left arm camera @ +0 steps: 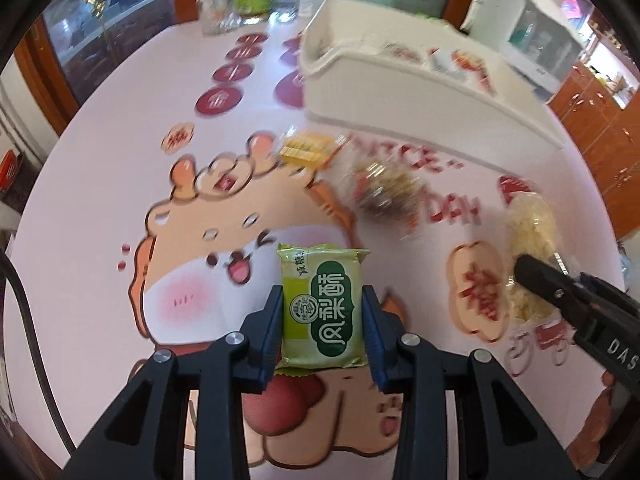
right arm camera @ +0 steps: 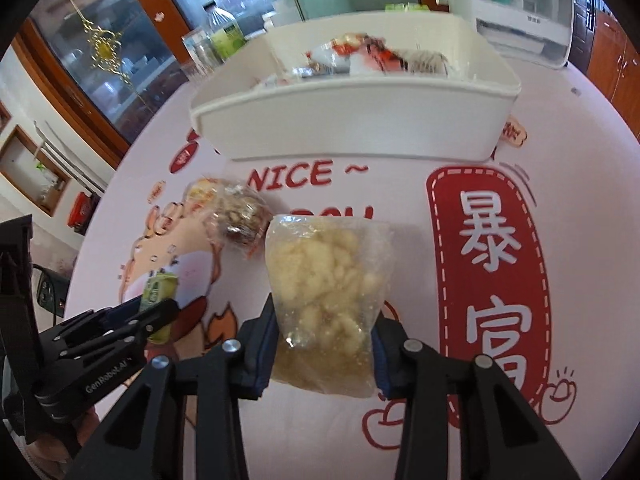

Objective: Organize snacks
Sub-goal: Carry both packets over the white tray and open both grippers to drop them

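I have a snack in each gripper. My left gripper (left arm camera: 322,312) has its jaws closed most of the way onto a green packet (left arm camera: 322,304), the pads pressing its two long sides, and the packet stands lengthwise between the fingers, above the tablecloth. My right gripper (right arm camera: 324,332) is likewise closed down on a clear bag (right arm camera: 328,288) of pale yellow pieces, gripping its lower part while the upper end sticks out past the fingertips.

I take the white bin (right arm camera: 360,120) as my landmark. Both held snacks are on the near side of it, well short of its front wall; the clear bag is straight before the wall, the green packet off to its left. Inside the bin I see a few wrapped snacks with red and white wrappers (right arm camera: 360,56), too blurred to tell apart. Between the bin and my grippers, a round snack in clear wrap (right arm camera: 240,216) lies on the cartoon-printed tablecloth (right arm camera: 400,200), and just left of it a small yellow packet (left arm camera: 306,150). Behind the bin to the left stand a plastic bottle (right arm camera: 222,24) and a glass (right arm camera: 198,54).
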